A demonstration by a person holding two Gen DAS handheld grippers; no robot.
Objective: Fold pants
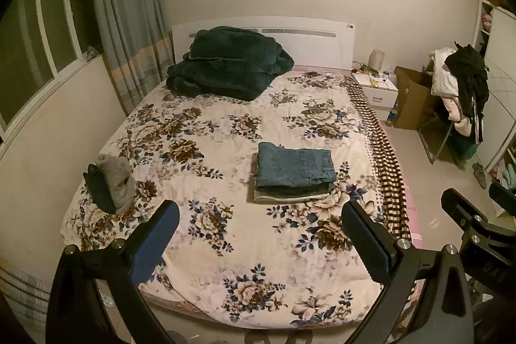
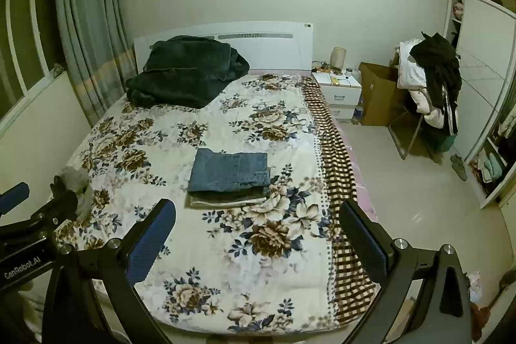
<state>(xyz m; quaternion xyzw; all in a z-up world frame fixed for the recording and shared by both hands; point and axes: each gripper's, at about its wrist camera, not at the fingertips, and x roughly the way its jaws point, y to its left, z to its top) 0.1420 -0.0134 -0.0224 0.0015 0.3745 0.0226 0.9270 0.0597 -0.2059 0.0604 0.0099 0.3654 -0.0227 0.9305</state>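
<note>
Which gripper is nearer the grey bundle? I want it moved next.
Left. The left gripper hovers just right of the grey bundle; the right gripper is farther right.

Dim indoor lighting, warm yellow-green cast, both fisheye views.

Straight lines bow strongly toward black vignetted corners; the window (image 1: 48,31) is dark; a faint glare patch lies on the floor (image 2: 416,216); fine detail appears soft, with slight noise.

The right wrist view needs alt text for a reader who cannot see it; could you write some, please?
Folded blue jeans top a small stack of folded clothes on a floral bedspread, with the open, empty right tool held above the foot of the bed. A dark green blanket lies heaped by the headboard, and the left tool shows at the left edge.
</note>
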